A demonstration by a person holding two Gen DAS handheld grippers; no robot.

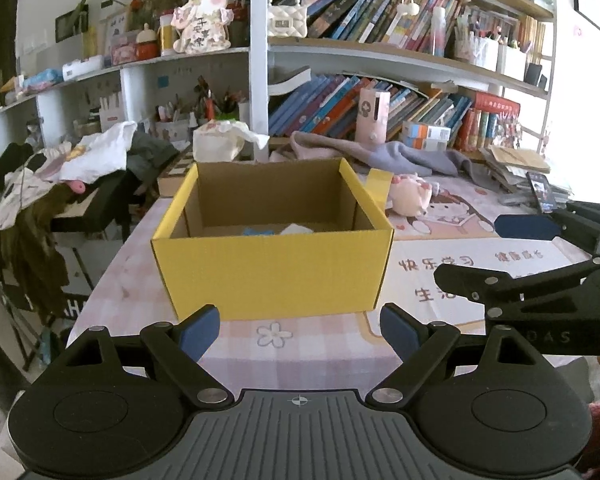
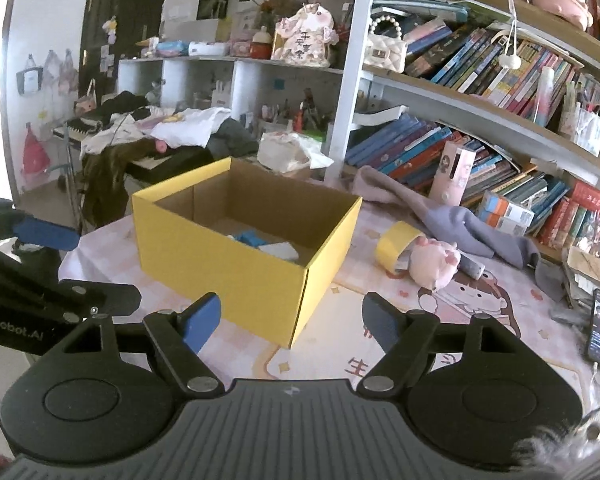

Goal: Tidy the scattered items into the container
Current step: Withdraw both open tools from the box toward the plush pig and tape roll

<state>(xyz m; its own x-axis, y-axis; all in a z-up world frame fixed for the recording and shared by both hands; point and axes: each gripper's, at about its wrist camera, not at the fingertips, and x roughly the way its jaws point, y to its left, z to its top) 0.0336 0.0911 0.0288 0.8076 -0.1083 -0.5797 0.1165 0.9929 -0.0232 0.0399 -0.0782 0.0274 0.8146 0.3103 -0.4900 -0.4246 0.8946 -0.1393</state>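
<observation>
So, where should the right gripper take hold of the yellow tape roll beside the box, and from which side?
Grip the yellow tape roll across its thin band, one finger inside the hollow core and one outside. It seems to lean tilted against the pink plush toy, its opening facing the right gripper, so come from this near side.

Matt yellow cardboard box (image 1: 272,268), glossy tape roll (image 2: 396,242), plush pig (image 2: 434,262).

We are looking at a home study room: crowded bookshelves (image 1: 380,20) lining the wall, clothes (image 1: 80,160) heaping beside a table (image 1: 320,356) wearing a cartoon-printed cloth.
</observation>
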